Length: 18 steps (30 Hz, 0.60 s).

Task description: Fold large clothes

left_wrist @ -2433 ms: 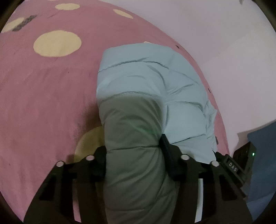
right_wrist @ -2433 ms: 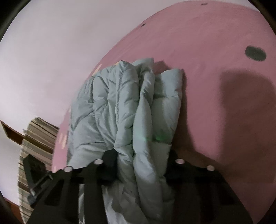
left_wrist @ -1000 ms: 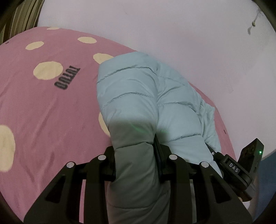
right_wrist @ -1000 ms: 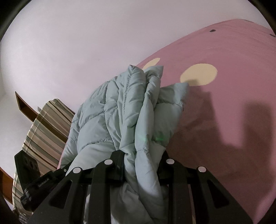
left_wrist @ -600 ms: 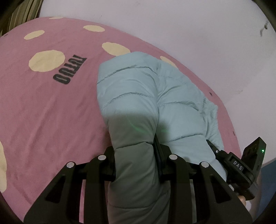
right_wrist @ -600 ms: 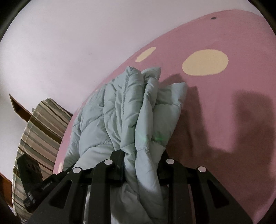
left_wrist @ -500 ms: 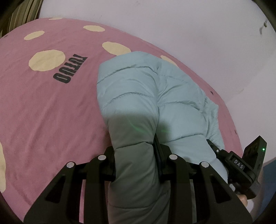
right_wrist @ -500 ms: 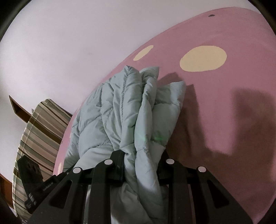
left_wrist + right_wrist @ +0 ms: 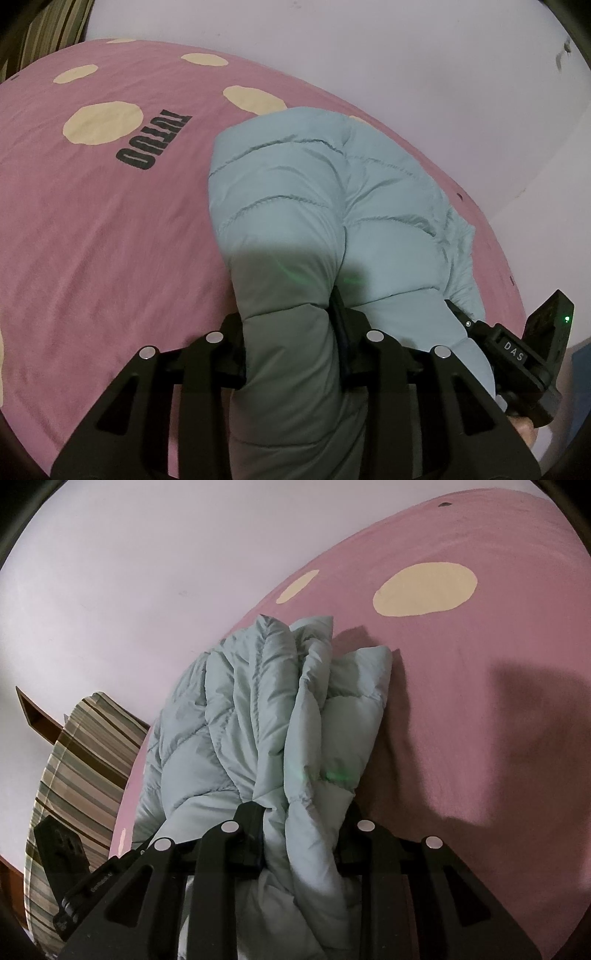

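Note:
A pale blue quilted puffer jacket (image 9: 314, 192) lies bunched on a pink bed sheet (image 9: 92, 229) with cream dots. My left gripper (image 9: 291, 325) is shut on a thick fold of the jacket at one end. My right gripper (image 9: 303, 823) is shut on a gathered bundle of the jacket (image 9: 266, 709) at the other end. The right gripper's body (image 9: 517, 354) shows at the lower right of the left wrist view. The left gripper's body (image 9: 70, 864) shows at the lower left of the right wrist view.
A white wall (image 9: 369, 48) runs along the far side of the bed. A striped pillow (image 9: 74, 775) and a wooden headboard edge (image 9: 33, 712) stand at the left in the right wrist view. Dark lettering (image 9: 155, 144) is printed on the sheet.
Both grippers stay shut on the jacket. The view has shifted a little across the bed since half a second ago; the jacket sits slightly lower toward the sheet.

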Tool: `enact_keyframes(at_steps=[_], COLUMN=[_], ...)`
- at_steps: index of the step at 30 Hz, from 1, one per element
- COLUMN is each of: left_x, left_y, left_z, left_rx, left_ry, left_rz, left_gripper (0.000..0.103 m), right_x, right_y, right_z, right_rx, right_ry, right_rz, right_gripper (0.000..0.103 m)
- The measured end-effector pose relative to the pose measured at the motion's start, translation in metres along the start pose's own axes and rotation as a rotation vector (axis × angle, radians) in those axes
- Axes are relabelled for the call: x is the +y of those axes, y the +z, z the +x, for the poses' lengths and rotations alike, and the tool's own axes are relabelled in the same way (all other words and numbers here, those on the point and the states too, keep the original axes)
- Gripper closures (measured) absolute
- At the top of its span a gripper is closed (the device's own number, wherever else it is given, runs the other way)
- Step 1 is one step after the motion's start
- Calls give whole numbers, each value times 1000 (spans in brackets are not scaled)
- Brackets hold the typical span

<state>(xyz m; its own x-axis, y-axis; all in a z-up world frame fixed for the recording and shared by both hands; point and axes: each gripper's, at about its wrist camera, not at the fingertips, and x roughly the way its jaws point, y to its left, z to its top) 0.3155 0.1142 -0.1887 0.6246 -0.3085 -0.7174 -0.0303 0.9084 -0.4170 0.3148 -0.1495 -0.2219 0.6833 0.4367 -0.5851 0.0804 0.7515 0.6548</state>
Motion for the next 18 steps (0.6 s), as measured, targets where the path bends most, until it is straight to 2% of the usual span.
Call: enact_keyframes(at_steps=[5, 15, 18], left_x=[-1, -6, -6], left_y=[1, -1, -5], left_z=[1, -14, -24], left_rx=[0, -11, -24], left_ry=[16, 90, 100], left_rz=[7, 53, 63], left_gripper=[63, 45, 40], right_x=[-1, -3, -5], right_y=[1, -3, -5], right_z=[-2, -16, -26], right_rx=[4, -11, -22], right_ry=[-5, -42, -54], right_rz=[7, 8, 4], right_gripper=[73, 47, 43])
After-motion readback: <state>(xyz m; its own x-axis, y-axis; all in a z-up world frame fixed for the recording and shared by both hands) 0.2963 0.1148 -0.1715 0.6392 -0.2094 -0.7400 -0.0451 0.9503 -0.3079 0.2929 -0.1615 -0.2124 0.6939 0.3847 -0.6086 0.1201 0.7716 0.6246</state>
